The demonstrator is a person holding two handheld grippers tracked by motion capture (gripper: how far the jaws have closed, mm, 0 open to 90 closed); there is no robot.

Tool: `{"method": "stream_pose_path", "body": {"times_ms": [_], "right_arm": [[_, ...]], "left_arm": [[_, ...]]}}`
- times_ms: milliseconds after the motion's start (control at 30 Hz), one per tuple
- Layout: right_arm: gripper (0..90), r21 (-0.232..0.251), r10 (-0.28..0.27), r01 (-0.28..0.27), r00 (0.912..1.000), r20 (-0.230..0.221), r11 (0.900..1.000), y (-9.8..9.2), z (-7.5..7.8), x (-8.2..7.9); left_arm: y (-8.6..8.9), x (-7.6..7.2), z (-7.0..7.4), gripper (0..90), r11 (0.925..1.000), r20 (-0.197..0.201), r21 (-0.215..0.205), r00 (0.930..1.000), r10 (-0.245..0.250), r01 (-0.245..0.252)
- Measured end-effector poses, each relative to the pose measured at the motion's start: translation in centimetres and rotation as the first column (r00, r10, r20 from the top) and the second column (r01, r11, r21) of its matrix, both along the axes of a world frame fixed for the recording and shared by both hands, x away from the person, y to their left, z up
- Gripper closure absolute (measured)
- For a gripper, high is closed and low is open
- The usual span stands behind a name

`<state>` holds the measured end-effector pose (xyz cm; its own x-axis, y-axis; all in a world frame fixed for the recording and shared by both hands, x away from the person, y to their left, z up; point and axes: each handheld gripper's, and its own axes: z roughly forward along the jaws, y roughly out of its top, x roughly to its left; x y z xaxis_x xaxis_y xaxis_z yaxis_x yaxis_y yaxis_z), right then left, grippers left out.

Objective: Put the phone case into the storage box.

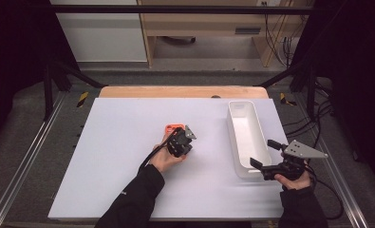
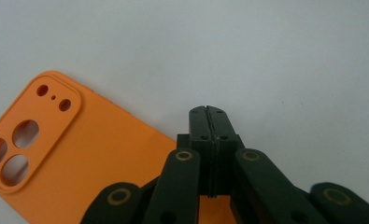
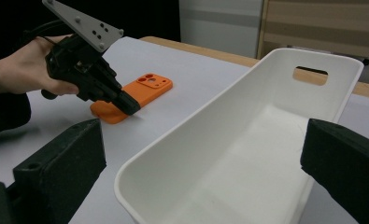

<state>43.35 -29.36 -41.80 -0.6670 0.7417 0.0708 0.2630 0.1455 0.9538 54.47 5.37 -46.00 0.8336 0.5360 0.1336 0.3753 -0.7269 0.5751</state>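
An orange phone case (image 1: 172,127) lies flat on the white table, camera holes up (image 2: 93,144). My left gripper (image 1: 177,136) is shut, its closed tips (image 2: 208,112) resting low at the case's right-hand edge and reaching just past it over the table. The right gripper view shows these tips (image 3: 130,106) touching the near end of the case (image 3: 145,91). A long white bin (image 1: 244,128) stands at the right. My right gripper (image 1: 262,153) is open, its two jaws spread wide on either side of the bin's near end (image 3: 205,140). The bin (image 3: 266,93) is empty.
The white table top (image 1: 118,156) spreads wide to the left and front. Metal rails (image 1: 28,152) run along both sides of the table. A wooden strip (image 1: 180,91) borders the far edge. Cables (image 1: 313,123) hang at the right.
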Motion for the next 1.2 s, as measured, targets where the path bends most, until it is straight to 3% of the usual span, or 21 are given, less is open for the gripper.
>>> {"method": "stream_pose_path", "body": {"times_ms": [167, 567, 1200], "right_arm": [[0.4, -0.002, 0.001, -0.001, 1.0000, 0.001, 1.000, 0.0, 0.0, 0.0], [0.4, -0.005, 0.000, 0.000, 1.0000, 0.001, 1.000, 0.0, 0.0, 0.0], [0.4, -0.010, -0.002, 0.002, 1.0000, -0.002, 1.000, 0.1, -0.1, 0.0]], "left_arm": [[0.3, -0.2, 0.0, 89.9, 1.0000, -0.001, -0.005, 1.0000, 0.002, -0.002], [1.6, -0.9, 0.1, 89.9, 0.9996, 0.010, 0.030, 0.9999, 0.003, -0.003], [4.2, -1.5, 0.1, 89.9, 0.9993, 0.015, 0.033, 0.9998, 0.016, -0.016]]}}
